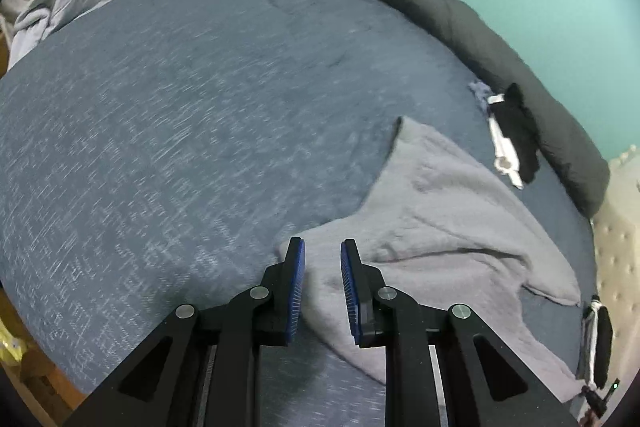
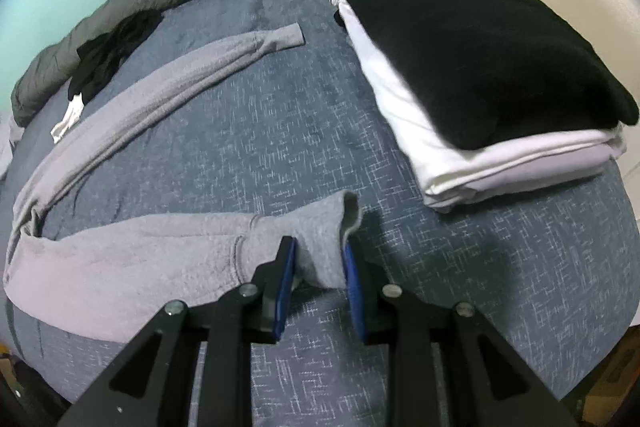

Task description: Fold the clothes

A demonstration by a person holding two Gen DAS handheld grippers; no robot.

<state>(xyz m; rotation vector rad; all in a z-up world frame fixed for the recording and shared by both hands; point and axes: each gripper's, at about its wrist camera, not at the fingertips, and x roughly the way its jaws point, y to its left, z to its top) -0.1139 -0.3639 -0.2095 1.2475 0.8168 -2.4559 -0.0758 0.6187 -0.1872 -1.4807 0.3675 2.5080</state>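
Blue bedspread (image 2: 280,131) carries grey trousers (image 2: 132,247) lying crosswise, cuff gripped by right tongs (image 2: 320,259); left tongs (image 1: 322,263) slightly open, empty.

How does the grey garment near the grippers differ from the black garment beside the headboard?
The grey garment lies spread out and unfolded, its legs stretched apart; the black garment is folded into a neat block. The grey garment rests directly on the blue bedspread; the black garment sits on top of folded white clothes. The right gripper has the grey garment's cuff between its fingers; nothing touches the black one. Both lie on the bed.
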